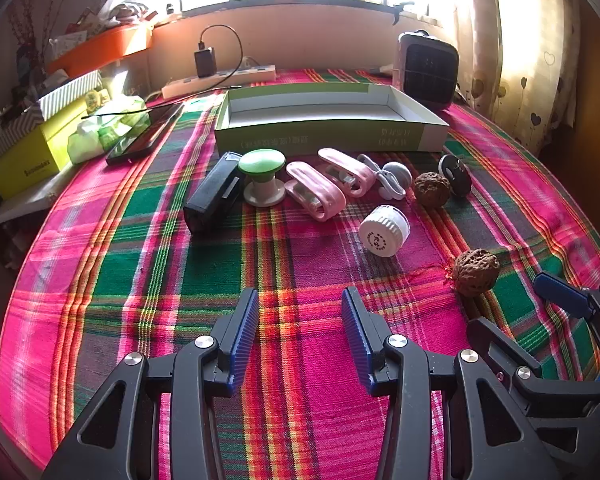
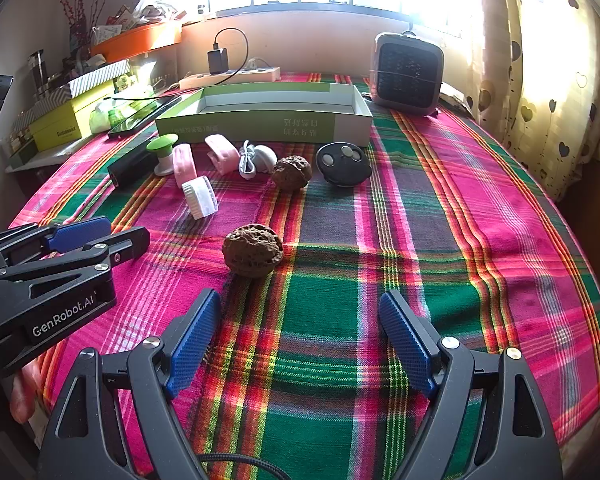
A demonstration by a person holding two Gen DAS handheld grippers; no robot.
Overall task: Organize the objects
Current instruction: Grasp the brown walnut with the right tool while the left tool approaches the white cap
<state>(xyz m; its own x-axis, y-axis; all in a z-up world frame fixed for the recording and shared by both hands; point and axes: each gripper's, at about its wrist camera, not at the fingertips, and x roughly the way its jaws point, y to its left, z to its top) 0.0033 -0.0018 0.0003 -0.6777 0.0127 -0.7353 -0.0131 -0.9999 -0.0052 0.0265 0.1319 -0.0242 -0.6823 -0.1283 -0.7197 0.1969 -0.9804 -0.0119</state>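
Observation:
An open green-and-white box lies at the back of the plaid cloth. In front of it lie a black block, a green-topped knob, two pink clips, a white cable bundle, a black disc, a white ribbed cap and two walnuts. My left gripper is open and empty, well short of the cap. My right gripper is open and empty, just before the nearer walnut.
A power strip with charger, a small heater, a dark tablet, yellow boxes and an orange tray stand at the back and left. A curtain hangs on the right.

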